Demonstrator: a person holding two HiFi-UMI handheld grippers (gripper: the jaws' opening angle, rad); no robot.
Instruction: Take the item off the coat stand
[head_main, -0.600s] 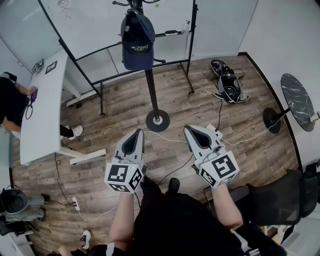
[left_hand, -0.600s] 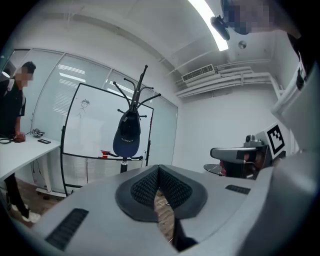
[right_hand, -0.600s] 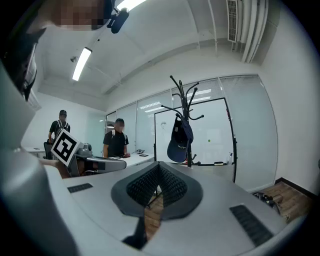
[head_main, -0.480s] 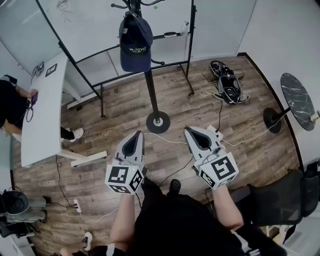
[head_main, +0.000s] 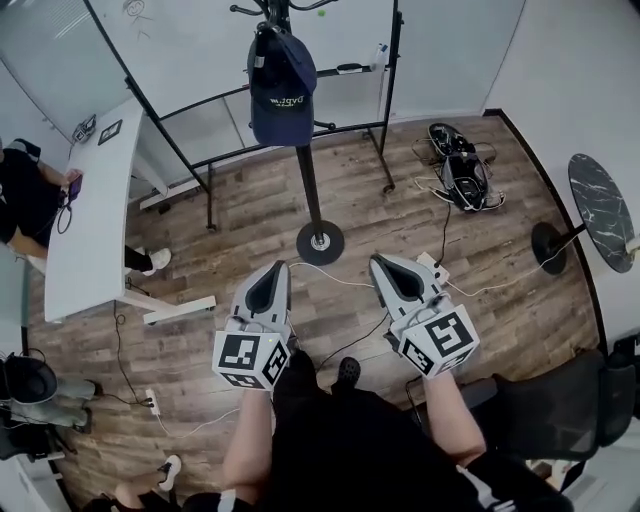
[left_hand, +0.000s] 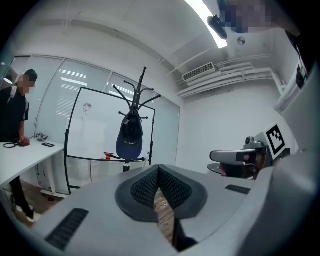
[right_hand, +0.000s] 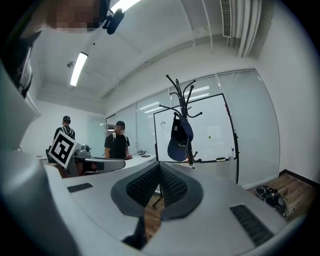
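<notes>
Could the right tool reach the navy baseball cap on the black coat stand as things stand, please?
Probably not yet: nothing blocks the way, but the shut right tool is low near the person, with brown wooden floor between it and the navy baseball cap.

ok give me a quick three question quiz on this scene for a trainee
1. True or false: the navy cap hangs on the coat stand.
2. The left claw is: A) shut and empty, B) shut on the cap, C) wide open.
3. In the head view, on which side of the coat stand is the white desk?
Key: 1 true; 2 A; 3 left.
</notes>
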